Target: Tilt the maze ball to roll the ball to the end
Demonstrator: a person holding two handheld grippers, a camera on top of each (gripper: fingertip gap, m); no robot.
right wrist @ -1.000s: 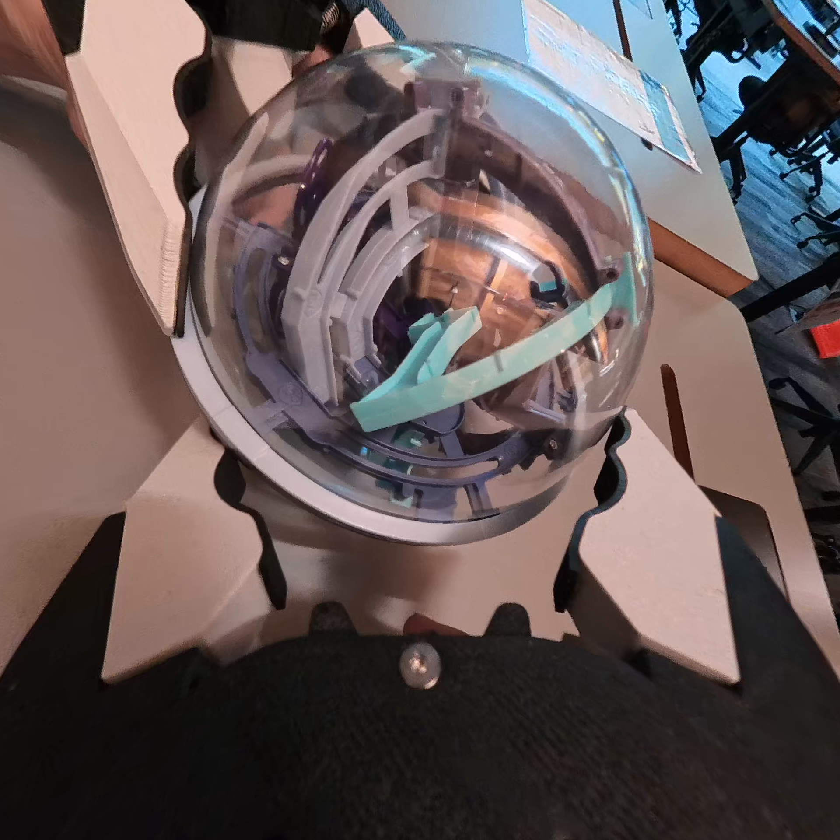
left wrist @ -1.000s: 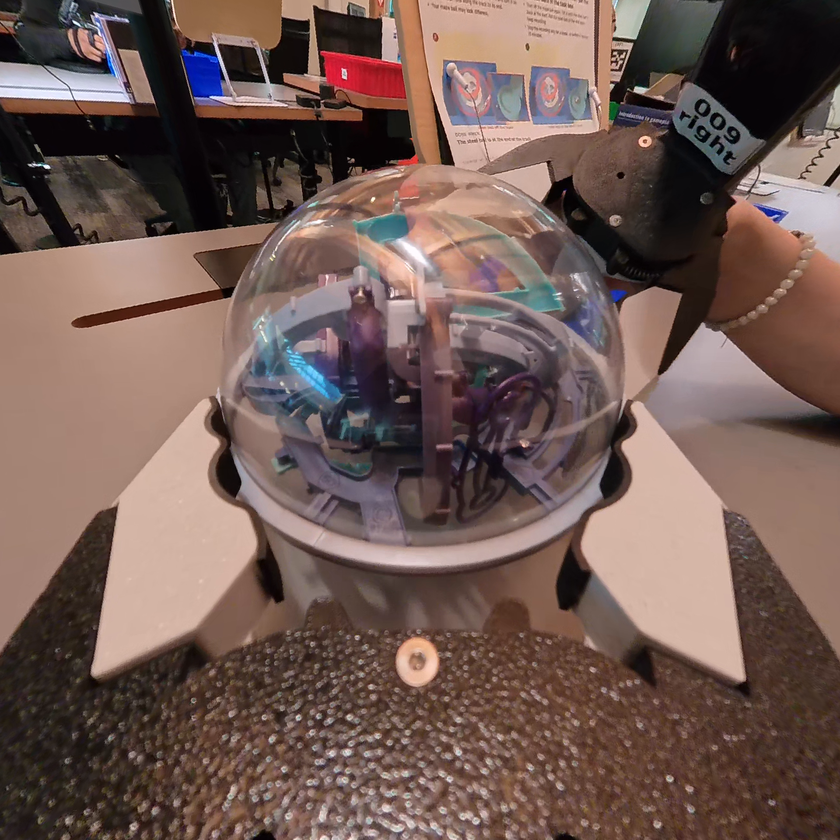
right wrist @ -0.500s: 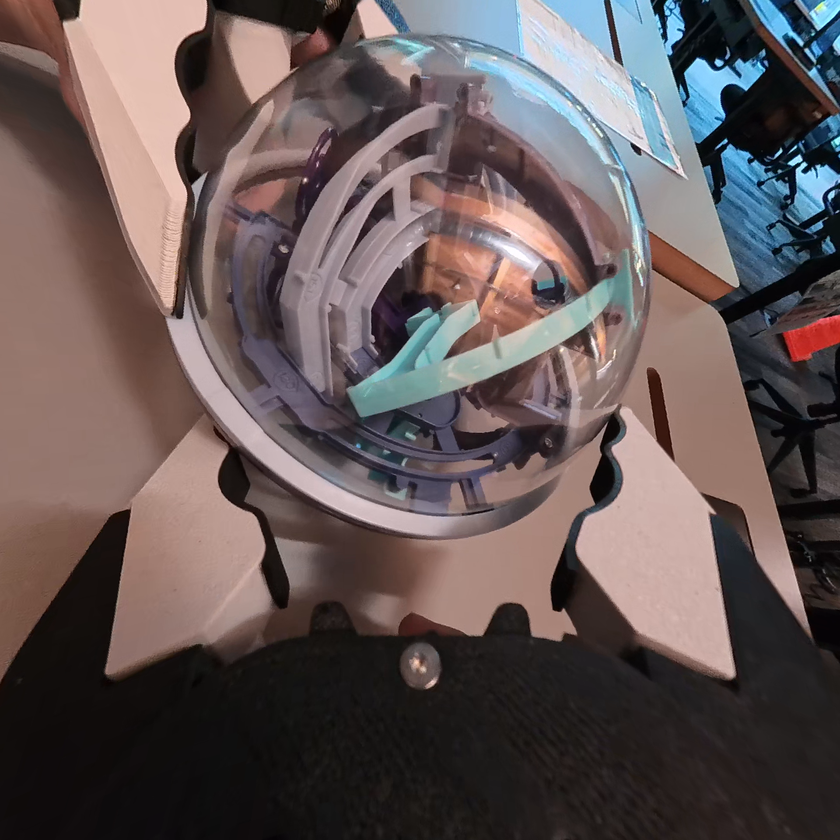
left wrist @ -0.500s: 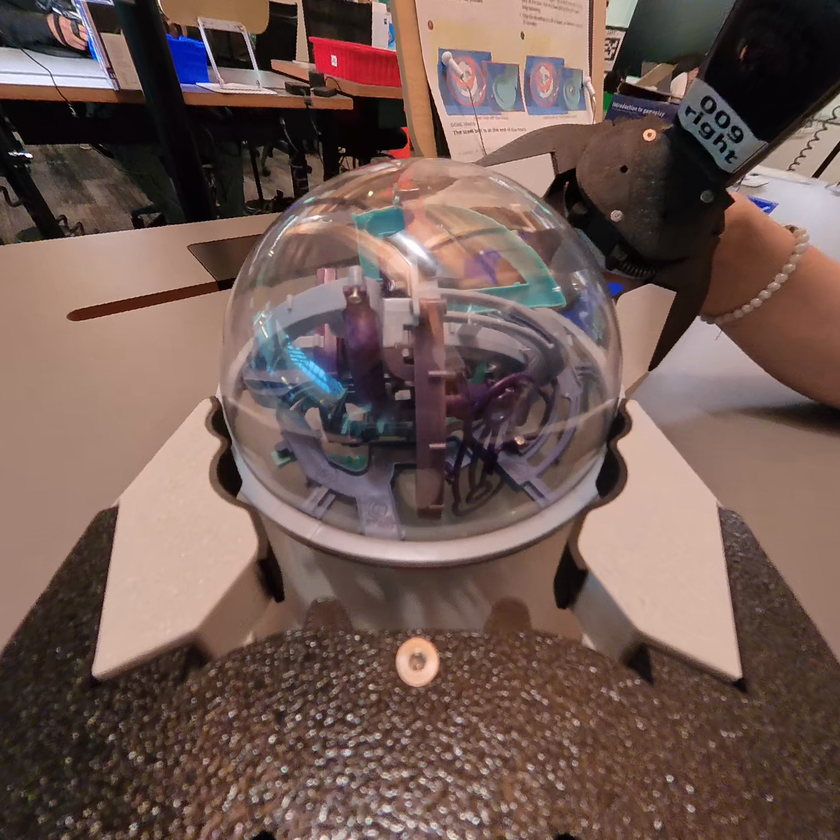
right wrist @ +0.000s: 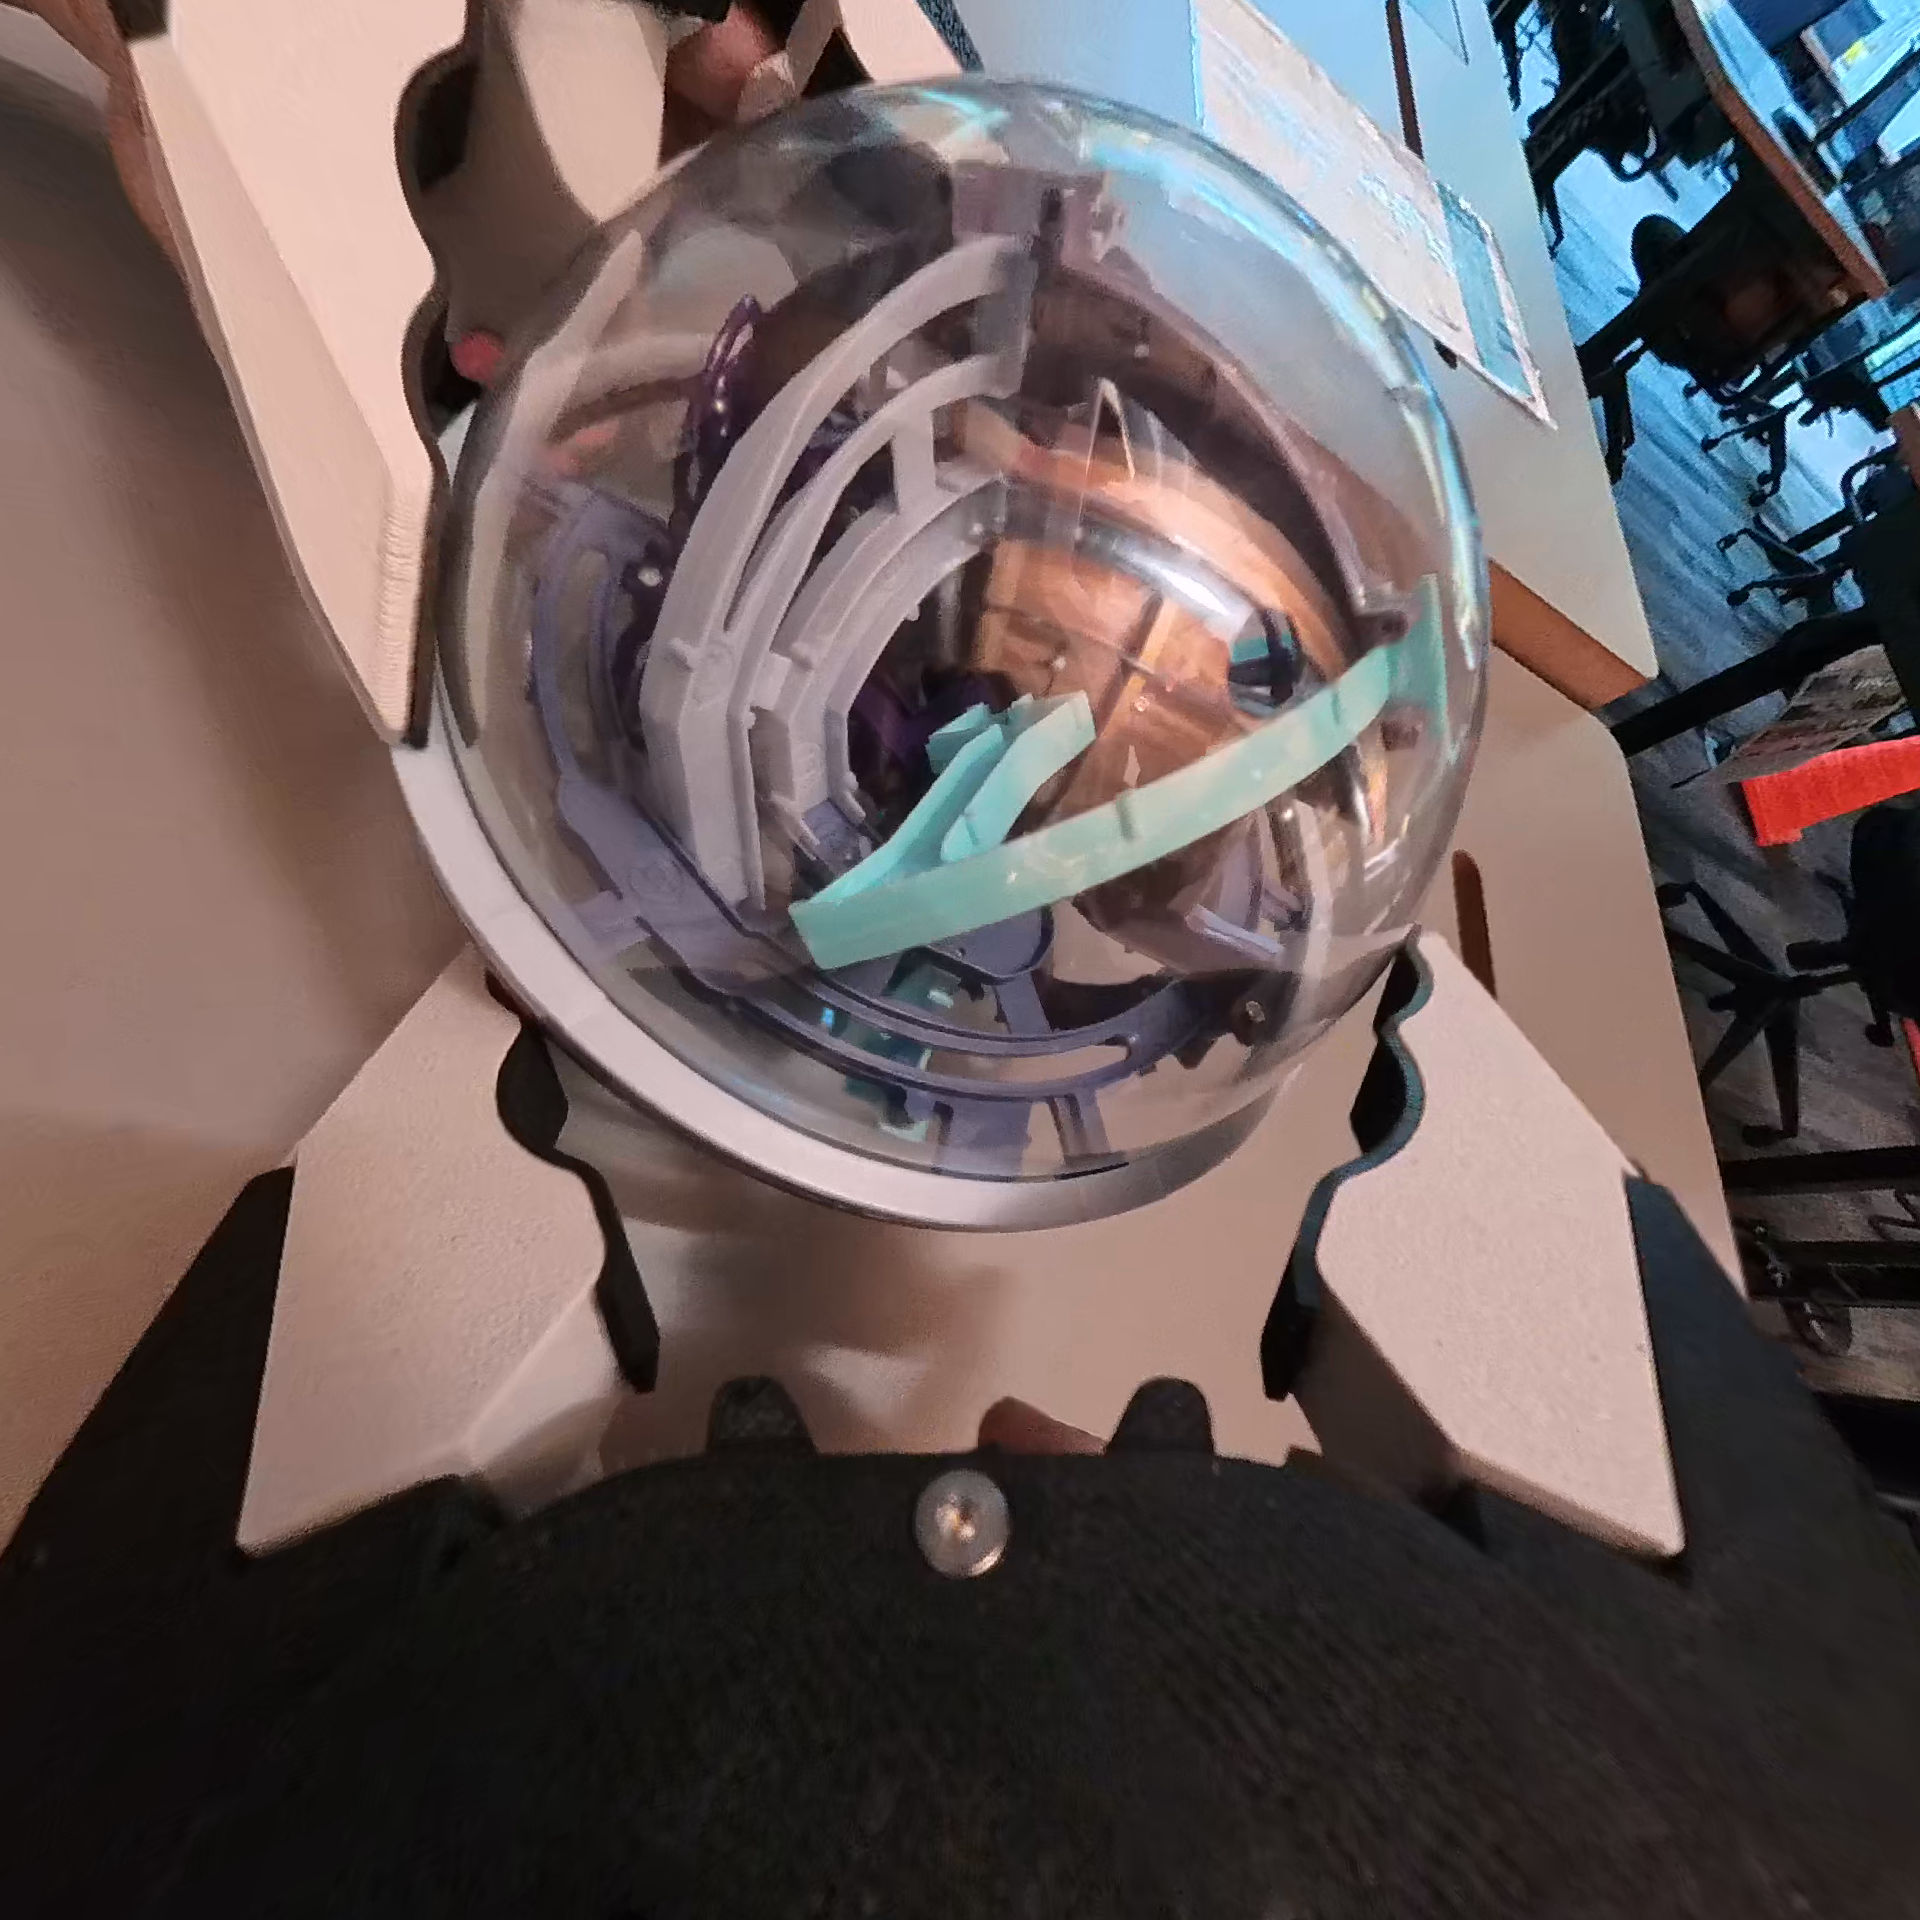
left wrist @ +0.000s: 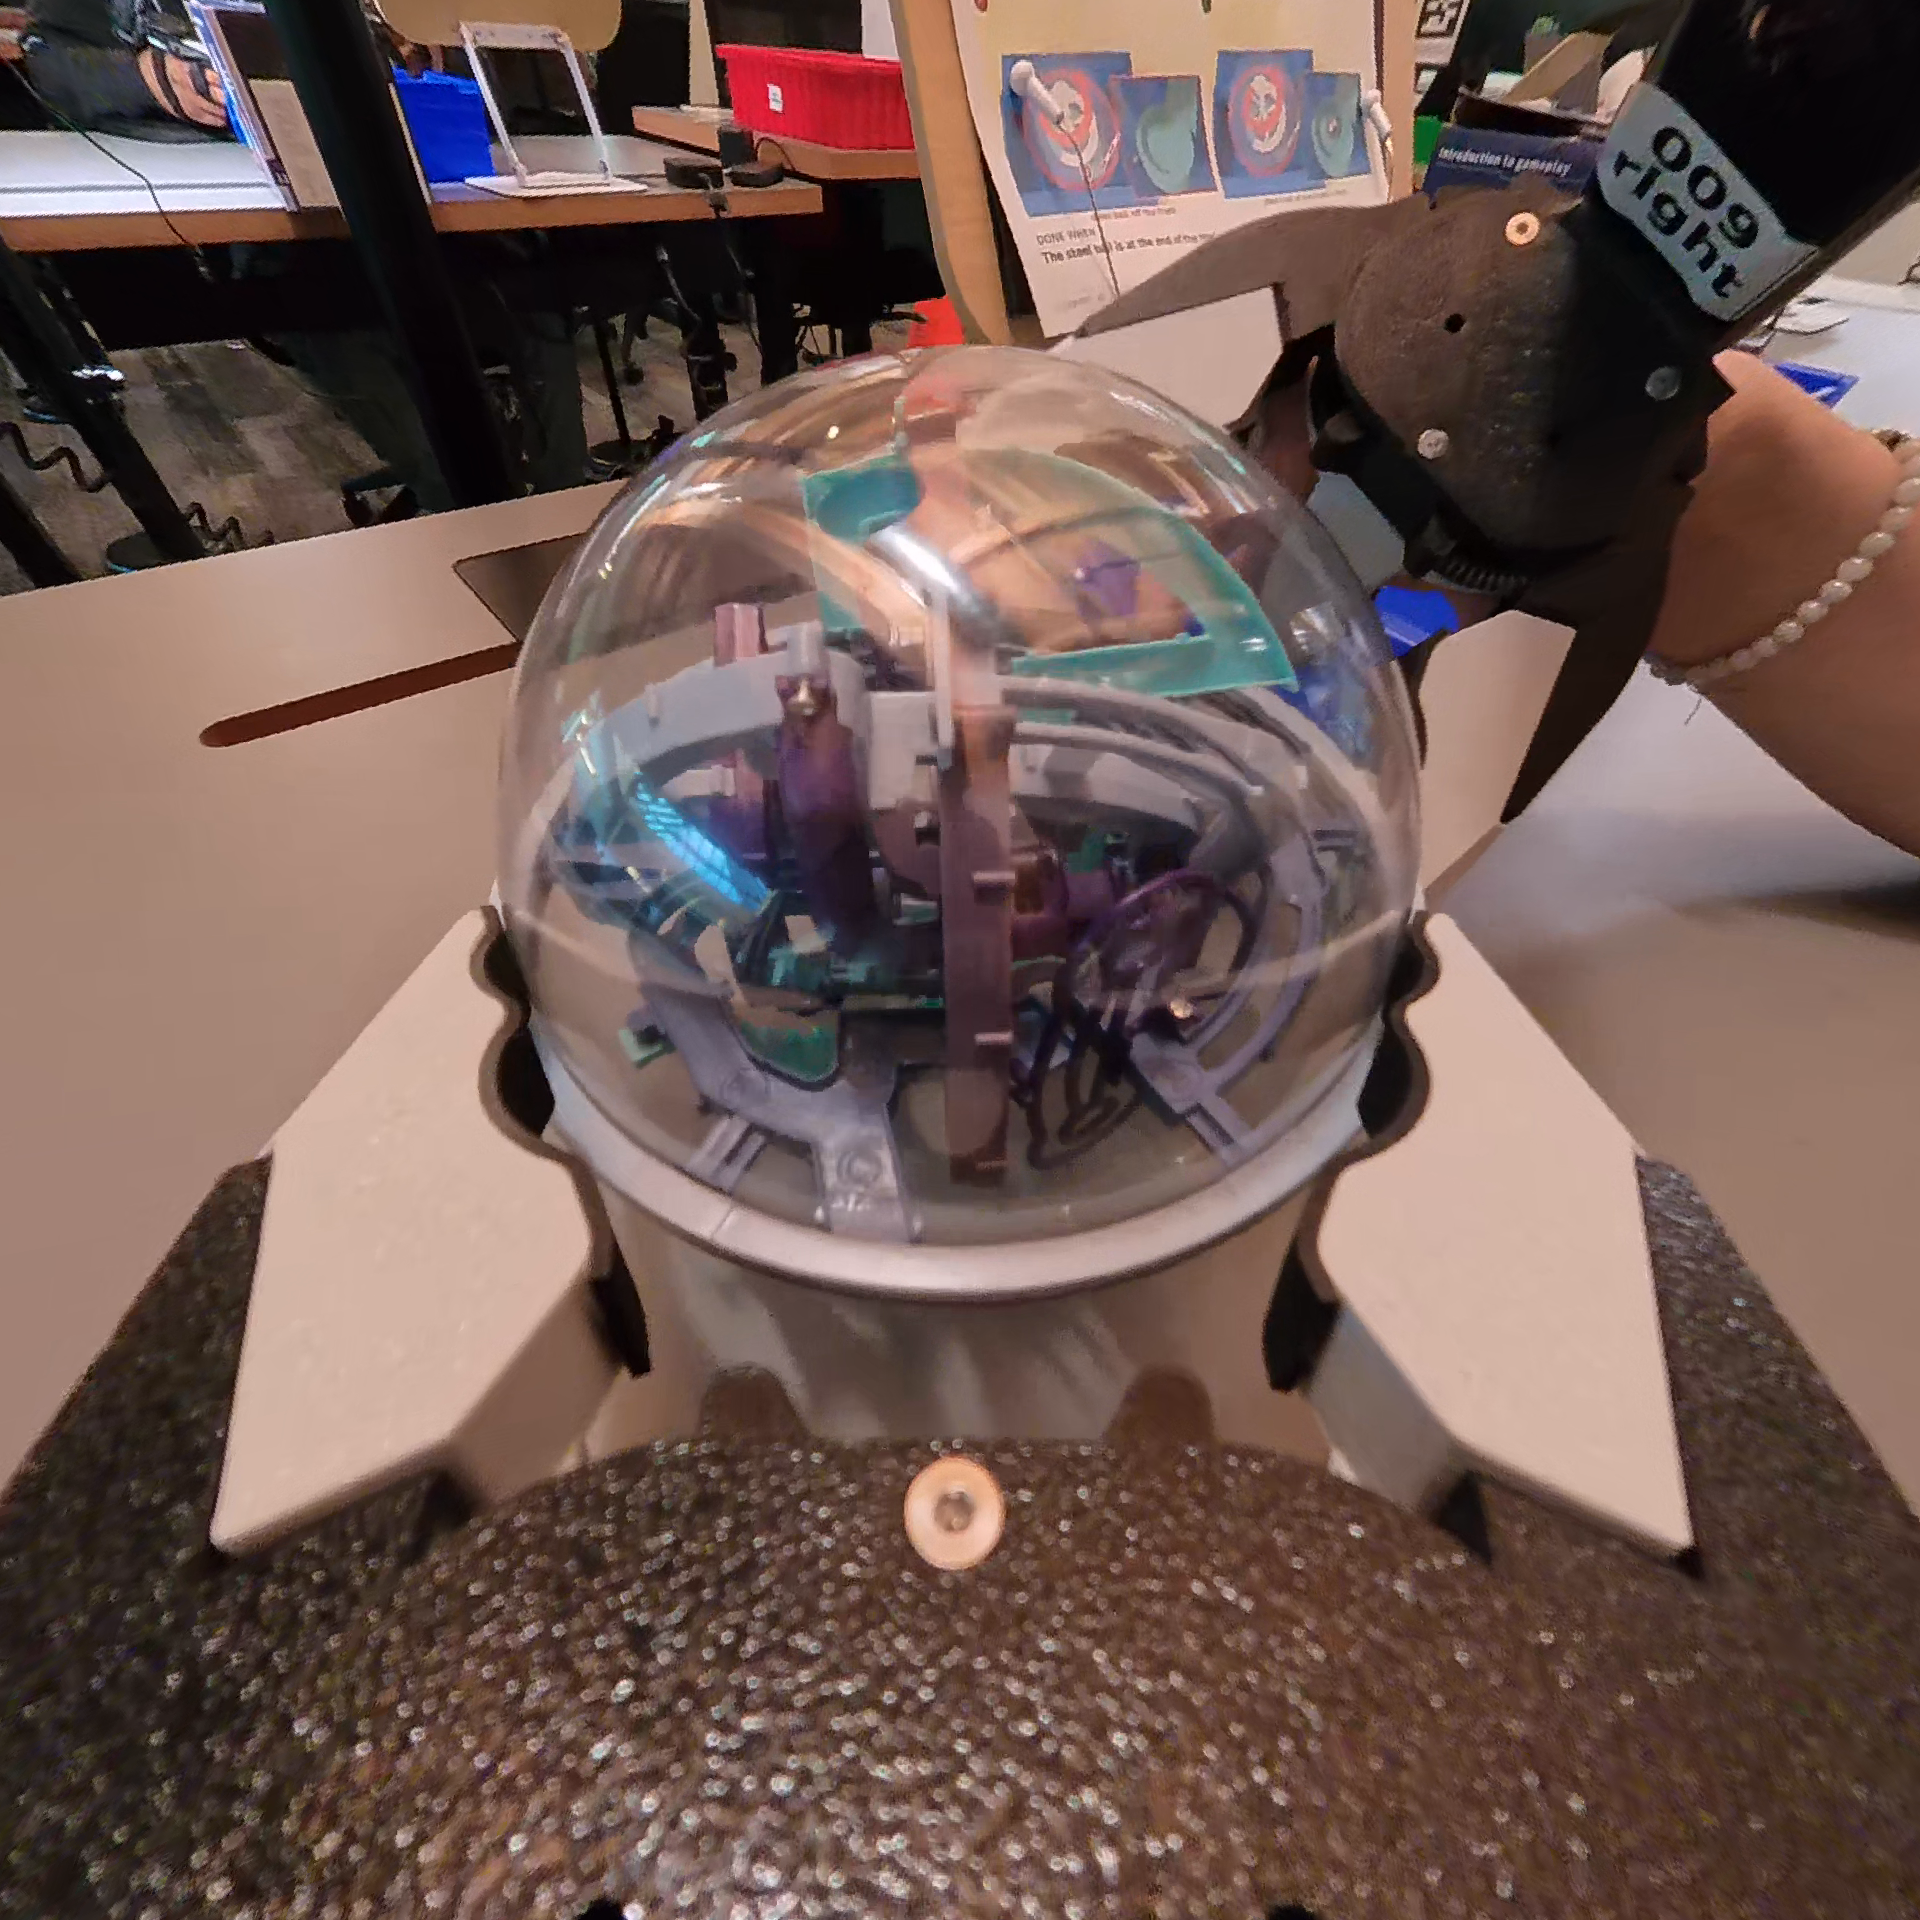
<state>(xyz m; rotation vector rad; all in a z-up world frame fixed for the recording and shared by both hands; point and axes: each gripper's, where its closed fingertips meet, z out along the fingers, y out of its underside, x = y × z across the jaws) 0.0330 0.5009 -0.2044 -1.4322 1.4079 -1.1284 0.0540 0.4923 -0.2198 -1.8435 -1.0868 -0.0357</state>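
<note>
Maze ball (left wrist: pixel 956 790) clamped by left gripper (left wrist: pixel 956 997) and right gripper (right wrist: pixel 956 1018), dome up, seam ring level; teal, grey, purple tracks inside.

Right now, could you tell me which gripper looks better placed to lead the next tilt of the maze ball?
Neither clearly: left gripper and right gripper both clamp the maze ball at its grey band. They likely must tilt together.

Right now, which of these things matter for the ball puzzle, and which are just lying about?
In the job: maze ball; left gripper and right gripper, both clamped on it.

Lying about: red bin; blue bin; instruction poster; table.
</note>
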